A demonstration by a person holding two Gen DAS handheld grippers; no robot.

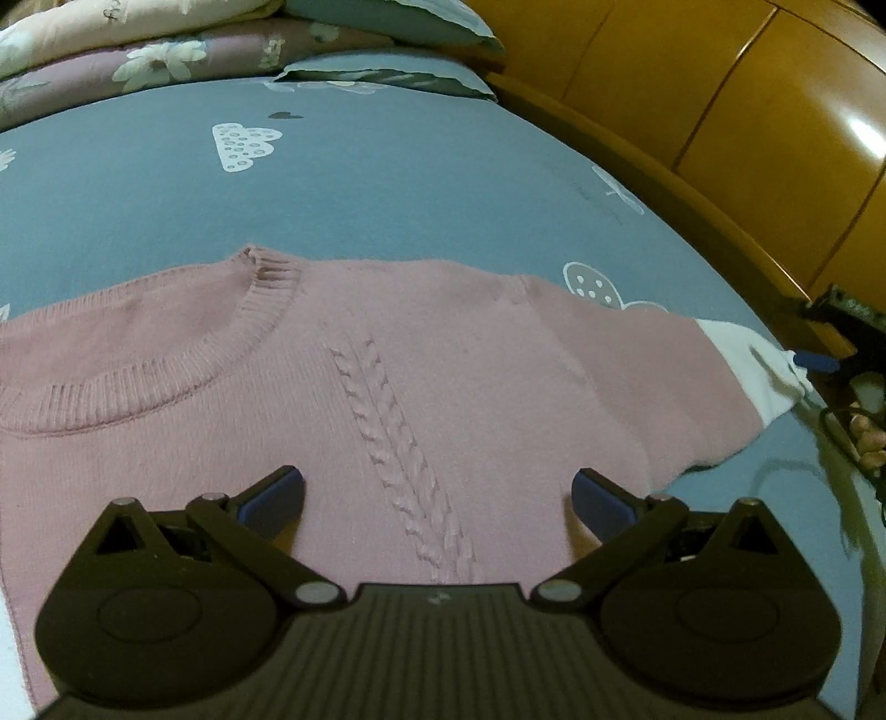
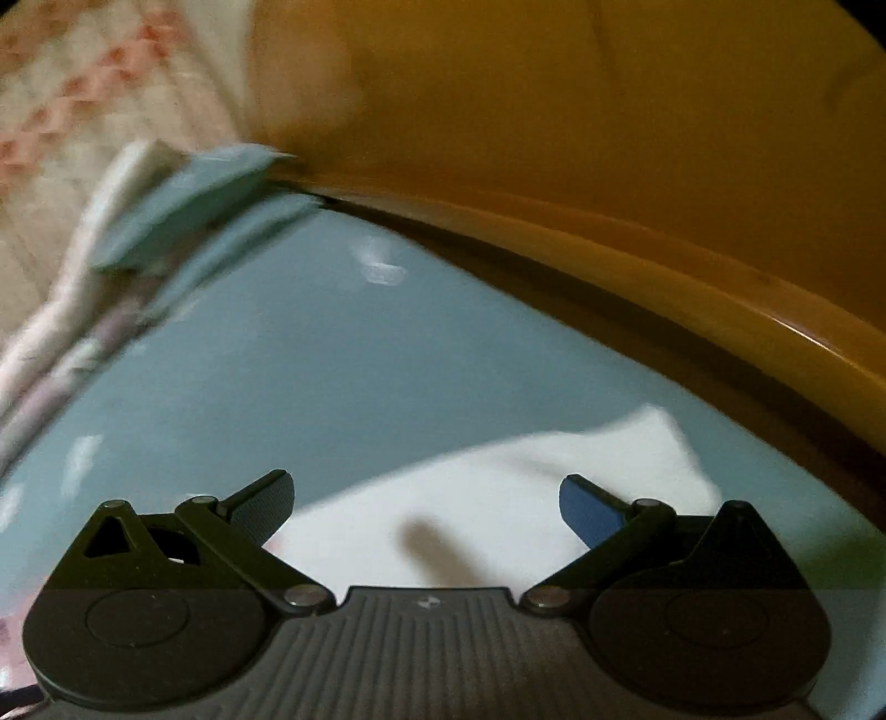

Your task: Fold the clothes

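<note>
**Sweater flat on the bed, both tongs wide**

We see the pink sweater [image 1: 387, 376] lying flat on the blue bed [image 1: 387, 183], collar [image 1: 166, 354] up and a cable braid running down its front. Its left side and hem are cut off by the frame and by the tool body. One sleeve reaches toward the bed's right edge and ends in a white cuff [image 1: 747, 365]. Our left tongs [image 1: 437, 495] hover over the sweater's chest, spread wide with nothing between them.

At the far right of the left wrist view, the right tongs show only as a dark sliver with a blue pad, next to part of a hand [image 1: 866, 437].

The right wrist view is blurred. Our right tongs [image 2: 426, 504] are also spread wide and empty, above the cuff [image 2: 498, 498], which reads only as a white patch on the bed [image 2: 277, 360]. We cannot tell if they touch it. The wooden frame [image 2: 664, 288] curves beyond, and folded bedding [image 1: 166, 50] lies at the far edge.
</note>
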